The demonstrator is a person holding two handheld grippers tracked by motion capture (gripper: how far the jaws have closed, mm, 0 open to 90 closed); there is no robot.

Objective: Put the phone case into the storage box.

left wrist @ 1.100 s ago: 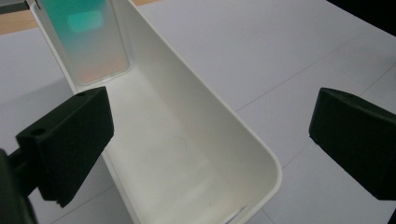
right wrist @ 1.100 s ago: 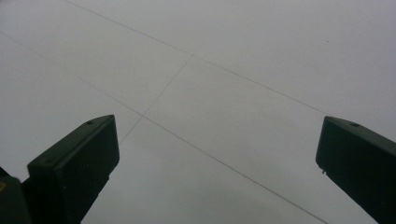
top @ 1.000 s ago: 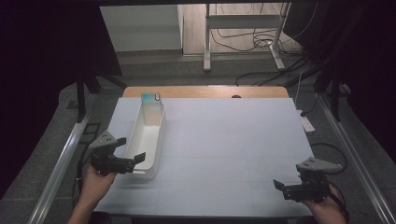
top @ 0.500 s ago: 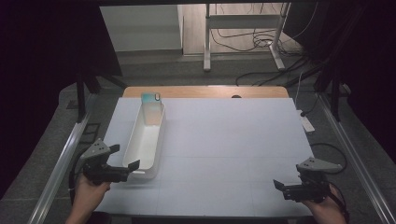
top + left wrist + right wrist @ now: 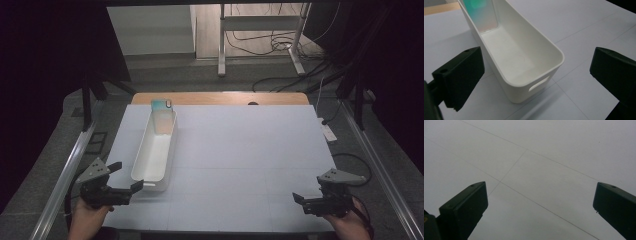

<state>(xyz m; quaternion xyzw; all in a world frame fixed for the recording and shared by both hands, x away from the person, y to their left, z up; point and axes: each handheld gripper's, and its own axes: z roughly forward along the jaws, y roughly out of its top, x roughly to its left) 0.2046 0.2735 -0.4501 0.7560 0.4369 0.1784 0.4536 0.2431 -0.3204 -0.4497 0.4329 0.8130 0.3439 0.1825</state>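
A long white bin (image 5: 155, 150) lies lengthwise on the left part of the pale table mat (image 5: 240, 150). It is empty except for a flat teal-tinted card or phone (image 5: 161, 106) that leans against its far end wall. My left gripper (image 5: 126, 176) is open just off the bin's near end, at the mat's near left corner. In the left gripper view the bin (image 5: 524, 65), with its handle slot, sits between and beyond the jaws of that gripper (image 5: 536, 72), and the leaning card (image 5: 482, 15) is at the top. My right gripper (image 5: 304, 199) is open at the near right corner. It (image 5: 539, 205) is over bare mat.
A wooden table edge (image 5: 220, 98) runs behind the mat. Metal rails (image 5: 65, 180) flank both sides. Cables and a stand's legs (image 5: 260, 60) lie on the floor beyond. A small white device (image 5: 328, 132) sits off the mat's right edge.
My left gripper has drawn back from the bin's near end toward the near left corner. The right gripper and the bin have stayed put.
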